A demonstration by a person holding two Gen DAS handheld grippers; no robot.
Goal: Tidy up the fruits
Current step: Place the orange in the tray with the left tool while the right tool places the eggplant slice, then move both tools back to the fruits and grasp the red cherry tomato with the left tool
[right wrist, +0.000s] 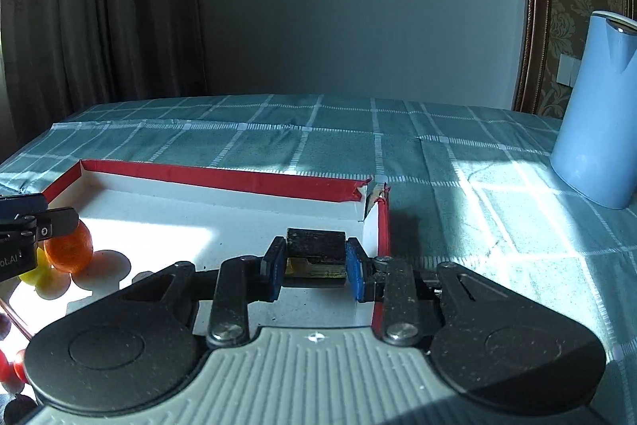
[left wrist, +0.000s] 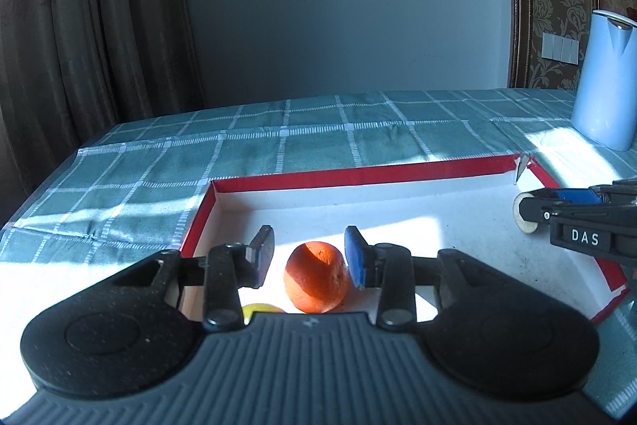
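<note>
An orange [left wrist: 316, 277] lies in the white tray with red rim [left wrist: 358, 173], between the fingers of my left gripper [left wrist: 308, 254], which is open around it with a gap on the left side. A yellow fruit [left wrist: 260, 308] peeks out below the left finger. In the right wrist view the orange [right wrist: 69, 251] and the yellow fruit [right wrist: 34, 267] show at far left, by the left gripper. My right gripper [right wrist: 314, 271] is shut on a dark block with a yellow underside [right wrist: 316, 251], over the tray's right end [right wrist: 382, 226].
A light blue jug [right wrist: 597, 106] stands at the right on the teal checked tablecloth [right wrist: 278, 138]; it also shows in the left wrist view [left wrist: 605, 78]. Red and dark small fruits [right wrist: 8, 369] lie at the lower left. Curtains and a wall stand behind the table.
</note>
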